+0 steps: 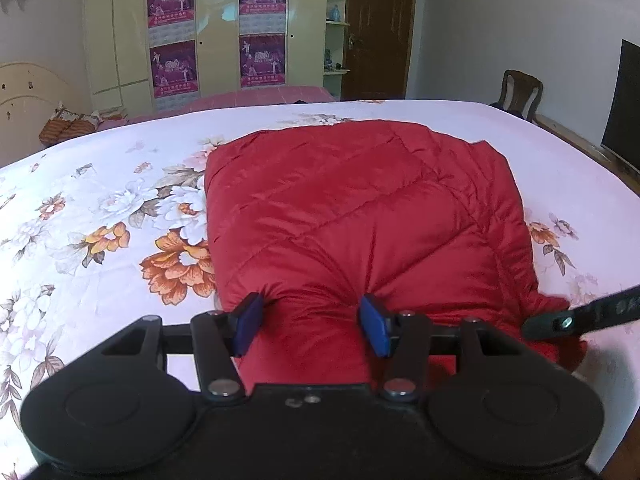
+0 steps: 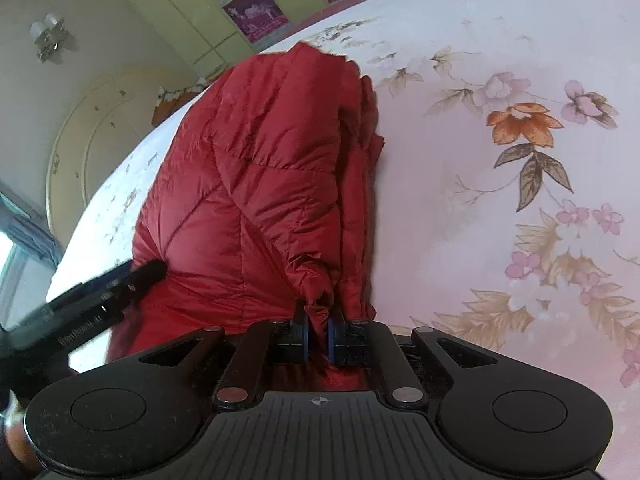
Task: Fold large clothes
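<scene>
The left tool (image 1: 314,322) squeezes a fat fold of the red puffy jacket (image 1: 360,200) on the flowery bed (image 1: 100,220). The right tool (image 2: 319,334) pinches its corner tight.

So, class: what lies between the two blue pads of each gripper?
Left wrist view: a puffy bulge of the red jacket fills the left gripper. Right wrist view: the right gripper pinches a bunched fold of it.
</scene>
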Demonstrator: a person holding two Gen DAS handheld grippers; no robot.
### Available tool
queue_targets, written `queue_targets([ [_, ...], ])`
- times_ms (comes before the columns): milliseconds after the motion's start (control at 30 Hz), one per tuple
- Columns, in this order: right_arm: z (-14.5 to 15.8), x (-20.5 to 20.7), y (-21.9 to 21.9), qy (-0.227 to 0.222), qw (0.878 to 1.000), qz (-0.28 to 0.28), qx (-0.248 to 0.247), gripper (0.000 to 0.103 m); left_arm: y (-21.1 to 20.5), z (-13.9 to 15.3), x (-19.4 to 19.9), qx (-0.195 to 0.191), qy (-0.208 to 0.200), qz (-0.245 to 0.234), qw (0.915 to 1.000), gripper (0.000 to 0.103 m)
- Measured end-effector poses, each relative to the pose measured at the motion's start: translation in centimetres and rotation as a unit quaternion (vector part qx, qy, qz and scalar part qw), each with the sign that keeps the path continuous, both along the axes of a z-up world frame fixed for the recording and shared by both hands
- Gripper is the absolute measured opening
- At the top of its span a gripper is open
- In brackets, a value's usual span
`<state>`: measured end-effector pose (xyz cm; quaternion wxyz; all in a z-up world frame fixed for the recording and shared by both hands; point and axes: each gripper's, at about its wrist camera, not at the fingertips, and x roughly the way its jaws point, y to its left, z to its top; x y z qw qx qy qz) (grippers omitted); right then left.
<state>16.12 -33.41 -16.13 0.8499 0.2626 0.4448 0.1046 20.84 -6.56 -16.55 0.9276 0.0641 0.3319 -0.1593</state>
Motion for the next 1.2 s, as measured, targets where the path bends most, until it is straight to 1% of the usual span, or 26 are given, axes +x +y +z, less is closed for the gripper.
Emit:
queue_targets([
  [33, 1.0, -0.3, 0.2, -0.009, 1.000, 0.005, -0.023, 0.011, 0.0, 0.1, 0.0, -0.001, 0.002, 0.000, 1.0000, 0.053],
  [100, 2.6, -0.8, 0.8, -0.028, 0.997, 0.013, -0.071, 0.016, 0.0, 0.2, 0.0, -0.001, 0.003, -0.001, 1.0000, 0.053],
  [133, 3.1, -1.1, 1.0, -0.032, 0.996, 0.017, -0.085, 0.016, 0.0, 0.2, 0.0, -0.001, 0.002, -0.002, 1.0000, 0.053],
  [200, 3.1, -1.7, 0.9, -0.026, 0.996, 0.014, -0.084, 0.016, 0.0, 0.2, 0.0, -0.002, 0.003, -0.006, 1.0000, 0.053],
  [300, 1.0, -2.5, 0.5, 0.004, 0.997, 0.000, -0.073, 0.016, 0.2, 0.1, 0.1, -0.004, 0.005, -0.020, 0.9998, 0.053],
  [367, 0.0, -2.6, 0.0, 0.020, 0.998, -0.018, -0.053, 0.016, 0.1, 0.0, 0.0, 0.002, 0.001, -0.032, 0.9995, 0.053],
  [467, 0.2, -2.3, 0.3, 0.033, 0.997, -0.012, -0.064, 0.016, 0.4, 0.1, 0.5, 0.001, 0.006, -0.043, 0.9991, 0.053],
  [533, 1.3, -2.0, 0.3, 0.037, 0.996, -0.012, -0.075, 0.017, 0.6, 0.4, 0.8, 0.000, 0.012, -0.051, 0.9986, 0.053],
  [600, 2.8, -1.9, 0.1, 0.027, 0.996, -0.022, -0.088, 0.017, 1.0, 0.7, 1.2, -0.005, 0.020, -0.061, 0.9979, 0.053],
  [733, 6.9, -1.5, 0.0, -0.023, 0.992, -0.046, -0.117, 0.017, 1.9, 1.4, 2.2, -0.018, 0.034, -0.081, 0.9959, 0.056],
  [800, 8.2, -0.2, 0.4, -0.041, 0.991, -0.055, -0.118, 0.018, 2.3, 1.8, 2.6, -0.027, 0.036, -0.090, 0.9950, 0.056],
  [833, 8.7, 0.6, 0.6, -0.048, 0.990, -0.060, -0.117, 0.021, 2.6, 2.1, 2.8, -0.033, 0.036, -0.092, 0.9946, 0.056],
  [867, 8.8, 1.4, 1.1, -0.052, 0.990, -0.066, -0.117, 0.027, 2.8, 2.4, 3.0, -0.039, 0.034, -0.091, 0.9945, 0.056],
  [900, 9.2, 2.2, 1.4, -0.057, 0.989, -0.074, -0.118, 0.048, 3.1, 2.8, 3.2, -0.047, 0.031, -0.090, 0.9944, 0.056],
  [933, 9.6, 2.8, 1.8, -0.069, 0.987, -0.081, -0.123, 0.062, 3.3, 3.2, 3.5, -0.053, 0.027, -0.087, 0.9944, 0.057],
  [1033, 10.4, 5.0, 3.3, -0.099, 0.981, -0.078, -0.151, 0.061, 3.9, 4.0, 5.1, -0.061, 0.017, -0.071, 0.9955, 0.058],
  [1100, 10.4, 6.8, 4.0, -0.104, 0.979, -0.067, -0.163, 0.060, 4.0, 3.8, 6.8, -0.055, 0.016, -0.053, 0.9969, 0.058],
  [1133, 10.2, 7.9, 4.6, -0.104, 0.978, -0.057, -0.171, 0.054, 4.0, 3.6, 7.7, -0.054, 0.013, -0.043, 0.9975, 0.058],
  [1200, 9.4, 9.9, 5.5, -0.098, 0.977, -0.041, -0.187, 0.054, 3.8, 3.0, 9.1, -0.044, 0.010, -0.022, 0.9987, 0.058],
])
